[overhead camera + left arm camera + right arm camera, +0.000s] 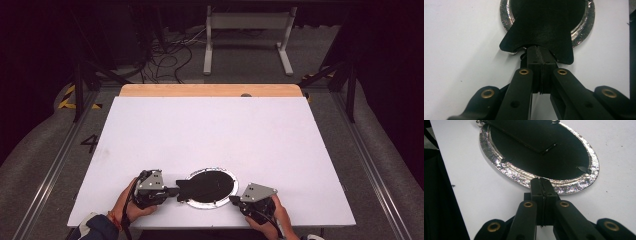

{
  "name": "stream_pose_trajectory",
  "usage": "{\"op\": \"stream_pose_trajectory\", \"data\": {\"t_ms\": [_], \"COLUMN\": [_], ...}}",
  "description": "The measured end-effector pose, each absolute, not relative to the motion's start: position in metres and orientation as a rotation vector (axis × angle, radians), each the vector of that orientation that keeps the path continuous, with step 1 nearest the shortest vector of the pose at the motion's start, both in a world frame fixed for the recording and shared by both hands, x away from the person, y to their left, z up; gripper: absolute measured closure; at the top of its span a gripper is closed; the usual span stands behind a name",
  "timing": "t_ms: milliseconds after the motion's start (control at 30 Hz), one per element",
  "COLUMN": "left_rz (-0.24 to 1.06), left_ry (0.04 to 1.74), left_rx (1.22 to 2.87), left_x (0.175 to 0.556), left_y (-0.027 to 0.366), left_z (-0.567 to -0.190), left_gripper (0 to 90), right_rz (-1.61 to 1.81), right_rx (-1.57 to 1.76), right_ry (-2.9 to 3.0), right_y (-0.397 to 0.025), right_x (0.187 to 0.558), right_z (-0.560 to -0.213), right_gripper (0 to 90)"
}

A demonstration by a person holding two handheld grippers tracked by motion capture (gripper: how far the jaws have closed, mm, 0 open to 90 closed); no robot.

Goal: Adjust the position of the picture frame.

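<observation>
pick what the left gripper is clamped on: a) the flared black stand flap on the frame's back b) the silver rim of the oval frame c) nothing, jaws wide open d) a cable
a: in the left gripper view the left gripper has its jaws pressed together on the edge of the flared black flap that overhangs the silver oval frame.

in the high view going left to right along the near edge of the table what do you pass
left gripper → flared black stand → oval silver-rimmed frame → right gripper, all on the white table.
</observation>
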State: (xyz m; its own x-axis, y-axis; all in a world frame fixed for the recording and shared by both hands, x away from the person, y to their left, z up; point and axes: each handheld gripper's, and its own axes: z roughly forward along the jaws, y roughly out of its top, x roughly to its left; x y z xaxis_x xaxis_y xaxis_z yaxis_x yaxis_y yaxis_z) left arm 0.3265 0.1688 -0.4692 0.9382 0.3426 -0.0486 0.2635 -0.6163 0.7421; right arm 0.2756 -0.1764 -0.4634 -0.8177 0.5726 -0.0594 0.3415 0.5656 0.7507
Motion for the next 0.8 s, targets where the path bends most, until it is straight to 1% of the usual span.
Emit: {"op": "stream_pose_trajectory", "data": {"t_ms": [167, 300, 433, 600, 800], "left_rz": [0.140, 0.181, 0.200, 0.187, 0.226], "left_ry": [0.482, 0.527, 0.538, 0.548, 0.540], "left_rx": [2.227, 2.193, 2.180, 2.144, 2.164], "left_x": [0.327, 0.330, 0.337, 0.353, 0.366], "left_y": [0.179, 0.185, 0.184, 0.180, 0.168], "left_z": [-0.468, -0.463, -0.459, -0.456, -0.453], "left_gripper": [90.0, 89.8, 89.4, 88.2, 87.3], "right_rz": [1.108, 1.102, 1.097, 1.095, 1.107], "right_rx": [0.749, 0.742, 0.745, 0.753, 0.761], "right_ry": [2.507, 2.508, 2.505, 2.500, 2.509], "right_y": [-0.177, -0.176, -0.176, -0.175, -0.174], "right_x": [0.276, 0.276, 0.275, 0.274, 0.272], "right_z": [-0.463, -0.463, -0.463, -0.463, -0.463], "right_gripper": [90.0, 90.0, 90.0, 90.0, 90.0]}}
